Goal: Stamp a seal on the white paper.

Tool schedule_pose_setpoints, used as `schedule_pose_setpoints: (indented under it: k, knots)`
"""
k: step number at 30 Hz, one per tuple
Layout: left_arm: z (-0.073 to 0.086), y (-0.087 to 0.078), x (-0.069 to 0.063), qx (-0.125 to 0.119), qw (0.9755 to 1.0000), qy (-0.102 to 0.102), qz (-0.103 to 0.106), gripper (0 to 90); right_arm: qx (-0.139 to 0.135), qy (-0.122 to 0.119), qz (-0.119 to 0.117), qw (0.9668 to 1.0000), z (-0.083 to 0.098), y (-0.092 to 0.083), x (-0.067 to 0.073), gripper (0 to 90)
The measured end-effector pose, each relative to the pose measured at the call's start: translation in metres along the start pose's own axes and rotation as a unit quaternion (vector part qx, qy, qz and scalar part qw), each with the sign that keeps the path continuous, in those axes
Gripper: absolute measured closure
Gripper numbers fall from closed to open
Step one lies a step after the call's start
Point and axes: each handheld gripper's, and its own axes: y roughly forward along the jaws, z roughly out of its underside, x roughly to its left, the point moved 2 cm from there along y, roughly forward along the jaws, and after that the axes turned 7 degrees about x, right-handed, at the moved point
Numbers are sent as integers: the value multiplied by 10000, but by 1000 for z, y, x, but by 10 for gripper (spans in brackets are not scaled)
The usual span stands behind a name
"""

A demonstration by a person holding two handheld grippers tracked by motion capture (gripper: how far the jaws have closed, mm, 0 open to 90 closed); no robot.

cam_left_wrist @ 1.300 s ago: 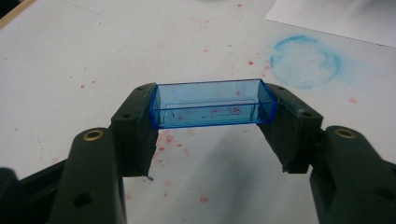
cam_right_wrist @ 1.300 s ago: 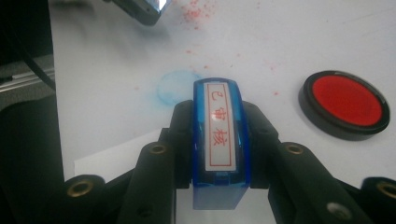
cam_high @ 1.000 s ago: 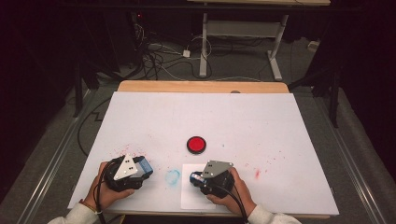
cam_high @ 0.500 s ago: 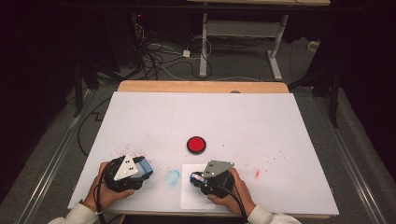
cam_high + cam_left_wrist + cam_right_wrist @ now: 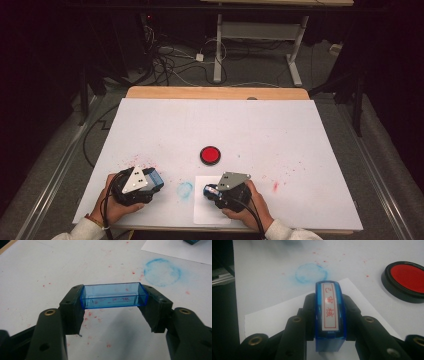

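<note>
Between the left gripper's [image 5: 113, 312] matt black plastic jaws sits a clear blue cap [image 5: 113, 295] of glossy, see-through plastic. The right gripper's [image 5: 329, 315] jaws, the same dull black with brass-coloured rivets, flank a stamp [image 5: 330, 312] of shiny blue plastic whose face looks like pale matt rubber. Ahead of them lies smooth white paper [image 5: 274, 315] on a matt white surface [image 5: 362, 255], beside a glossy black-rimmed ink pad [image 5: 405, 280].
</note>
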Motion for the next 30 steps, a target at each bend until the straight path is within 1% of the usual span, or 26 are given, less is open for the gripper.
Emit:
schedule_pose_setpoints:
  k: [14,20,24,27,28,30]
  knots:
    - [0,0,0,4,10000,-9,7,391,15,-6,-23,10000,0,0,-1,703]
    - [0,0,0,5,10000,-7,10,391,9,41,-30,10000,0,1,-1,703]
    - [0,1,0,11,10000,21,21,391,10,-29,-17,10000,0,1,-1,703]
    - [0,1,-1,16,10000,28,26,391,11,5,-25,10000,0,1,-1,703]
    - [0,1,-1,17,10000,21,24,391,2,-29,-20,10000,0,1,-1,702]
    - [0,1,-1,14,10000,18,30,391,0,-19,-18,10000,0,1,-1,702]
